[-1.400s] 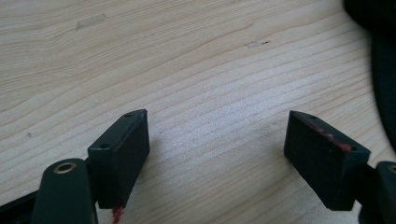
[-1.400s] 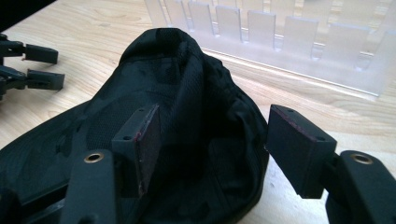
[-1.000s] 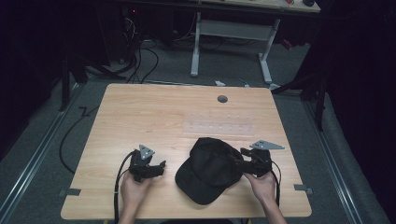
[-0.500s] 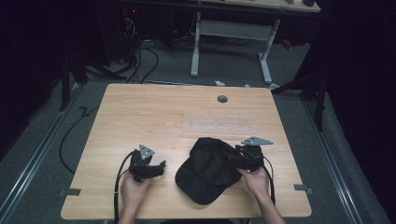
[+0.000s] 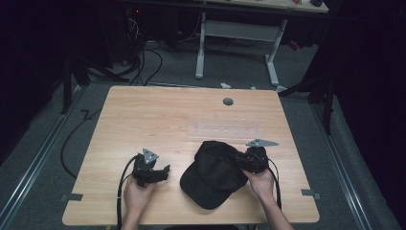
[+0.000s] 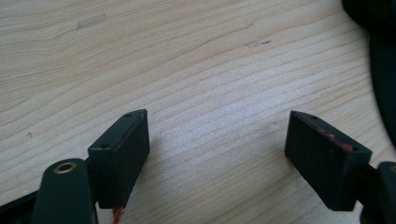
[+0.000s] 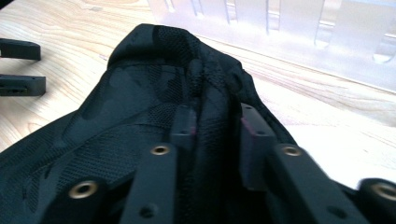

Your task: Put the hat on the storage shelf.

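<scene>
Cap (image 5: 215, 173) sits near the table's (image 5: 143, 115) near edge, right of centre, its crown fabric pinched between the right gripper's (image 5: 249, 160) jaws, seemingly for lifting, while the left gripper (image 5: 152, 173) waits alongside, jaws spread wide and empty.

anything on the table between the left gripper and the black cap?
Nothing. In the high view, only bare wood separates the left gripper from the black cap. The left gripper view also shows bare tabletop between its open jaws, cap edge at far right.
</scene>
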`<action>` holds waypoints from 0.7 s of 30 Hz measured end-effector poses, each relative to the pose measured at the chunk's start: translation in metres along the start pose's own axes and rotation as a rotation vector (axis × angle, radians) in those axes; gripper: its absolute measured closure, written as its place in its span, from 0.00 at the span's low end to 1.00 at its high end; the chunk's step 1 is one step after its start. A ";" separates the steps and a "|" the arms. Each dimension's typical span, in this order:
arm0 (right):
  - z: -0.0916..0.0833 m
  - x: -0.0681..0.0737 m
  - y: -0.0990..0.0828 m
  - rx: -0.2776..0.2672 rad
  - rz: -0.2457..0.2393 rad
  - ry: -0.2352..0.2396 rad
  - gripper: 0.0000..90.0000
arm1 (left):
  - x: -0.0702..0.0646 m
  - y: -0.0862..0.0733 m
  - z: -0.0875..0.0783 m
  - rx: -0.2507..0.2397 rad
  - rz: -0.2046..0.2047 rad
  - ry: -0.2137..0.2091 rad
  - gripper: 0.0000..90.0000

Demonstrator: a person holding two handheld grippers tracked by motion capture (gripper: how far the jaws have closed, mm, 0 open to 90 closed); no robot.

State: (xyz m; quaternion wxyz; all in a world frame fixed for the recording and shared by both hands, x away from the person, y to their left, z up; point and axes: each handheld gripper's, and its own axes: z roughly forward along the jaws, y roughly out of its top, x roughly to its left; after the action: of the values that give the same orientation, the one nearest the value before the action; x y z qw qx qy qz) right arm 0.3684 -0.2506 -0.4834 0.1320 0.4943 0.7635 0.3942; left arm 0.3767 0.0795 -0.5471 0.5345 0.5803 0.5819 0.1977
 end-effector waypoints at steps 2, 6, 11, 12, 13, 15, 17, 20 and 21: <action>0.000 0.000 0.000 -0.003 -0.003 0.004 0.87 | 0.000 0.000 0.000 -0.001 -0.001 0.000 0.25; -0.001 0.000 0.001 -0.024 -0.014 0.016 0.91 | 0.000 0.000 0.000 -0.002 -0.006 0.002 0.25; -0.003 -0.002 0.001 -0.036 -0.020 0.036 0.93 | -0.001 0.000 0.000 -0.005 -0.007 0.007 0.26; -0.003 -0.003 0.001 -0.041 -0.024 0.042 0.93 | -0.001 0.000 0.000 -0.005 -0.007 0.007 0.25; -0.003 -0.003 0.001 -0.041 -0.024 0.042 0.93 | -0.001 0.000 0.000 -0.006 -0.008 0.008 0.25; -0.006 -0.002 0.002 -0.058 -0.031 0.056 0.93 | -0.001 0.000 0.000 -0.007 -0.009 0.008 0.25; -0.007 -0.002 0.002 -0.069 -0.028 0.070 0.93 | -0.001 0.000 0.000 -0.006 -0.008 0.007 0.25; -0.010 -0.002 0.002 -0.099 -0.040 0.076 0.93 | 0.001 0.000 -0.002 0.006 0.001 -0.016 0.26; -0.012 -0.001 0.002 -0.109 -0.044 0.077 0.93 | 0.001 0.000 -0.002 0.007 0.002 -0.020 0.26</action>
State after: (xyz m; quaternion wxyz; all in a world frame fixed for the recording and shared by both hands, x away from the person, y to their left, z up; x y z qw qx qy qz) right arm 0.3632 -0.2569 -0.4743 0.1377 0.4541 0.7561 0.4508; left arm 0.3753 0.0814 -0.5467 0.5380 0.5846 0.5767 0.1903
